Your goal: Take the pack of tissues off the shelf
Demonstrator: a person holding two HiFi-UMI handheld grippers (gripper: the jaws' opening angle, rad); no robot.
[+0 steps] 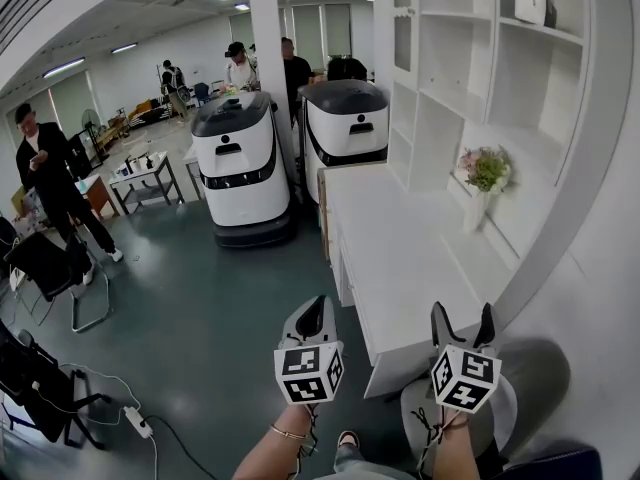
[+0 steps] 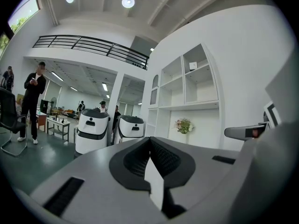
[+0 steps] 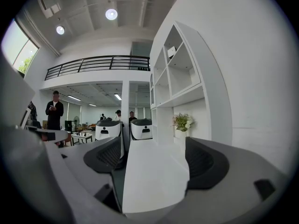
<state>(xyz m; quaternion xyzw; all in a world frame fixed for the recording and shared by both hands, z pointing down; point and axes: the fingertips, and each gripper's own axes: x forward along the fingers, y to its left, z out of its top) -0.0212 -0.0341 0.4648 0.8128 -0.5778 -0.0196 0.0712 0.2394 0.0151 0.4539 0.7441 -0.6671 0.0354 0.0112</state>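
By counter's point(image 1: 400, 258) near edge we hold L gripper point(image 1: 313, 306) closed, R gripper point(image 1: 462, 318) open & empty, prob. for 1 grab: tissue pack point(image 1: 535, 6) sits high on shelf point(image 1: 470, 16).

No legible text, label, brand, number or sign on anything in view.

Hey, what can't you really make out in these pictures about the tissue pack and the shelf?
1. Pack of tissues: too small in all three views, so its print is unreadable.
2. Shelf: its uppermost compartments are cut off by the head view's top edge.
3. Counter: its near end is hidden behind the right gripper in the head view.
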